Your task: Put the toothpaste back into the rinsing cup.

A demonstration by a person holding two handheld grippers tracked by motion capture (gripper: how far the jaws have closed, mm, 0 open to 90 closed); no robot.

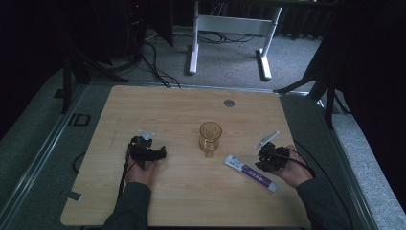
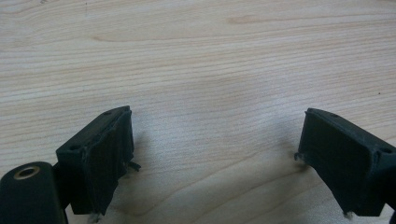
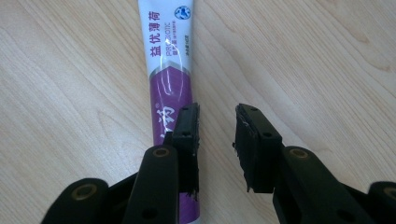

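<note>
A white and purple toothpaste tube [image 1: 250, 173] lies flat on the wooden table [image 1: 167, 110], right of centre. My right gripper [image 1: 265, 160] hovers over its near end. In the right gripper view the jaws of the right gripper [image 3: 217, 122] stand a narrow gap apart over bare wood. The tube [image 3: 168, 60] runs under the left jaw and is not gripped. An amber drinking glass [image 1: 210, 137] stands upright at the table's middle. To its left, my left gripper [image 1: 146, 152] points at the table. In its own view the left gripper [image 2: 215, 135] is wide open over bare wood.
A small grey round cap [image 1: 229, 103] sits in the table top near the far edge. Behind the table stand a white desk frame [image 1: 230, 26], loose cables and dark stand legs on grey carpet.
</note>
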